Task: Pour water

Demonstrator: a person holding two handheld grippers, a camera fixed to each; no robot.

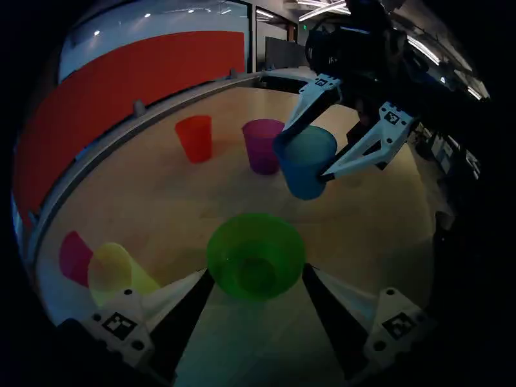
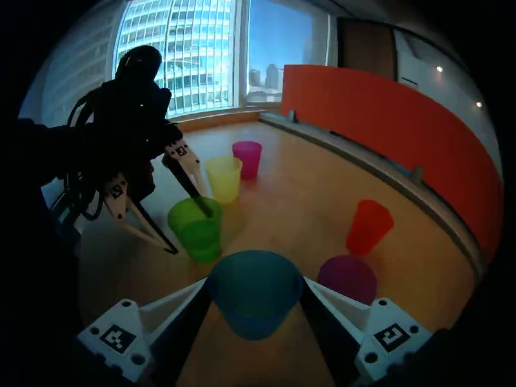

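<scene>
In the left gripper view, my left gripper is shut on a translucent green cup whose mouth faces the camera. Farther off, my right gripper is shut on a blue cup, held a little above the wooden table and slightly tilted. The right gripper view has the blue cup close up between the right gripper's fingers. Beyond it, the left gripper grips the green cup. I cannot tell whether either cup holds water.
A red cup and a purple cup stand behind the blue cup. A yellow cup and a magenta cup sit left of the green cup. An orange wall panel borders the table's far edge.
</scene>
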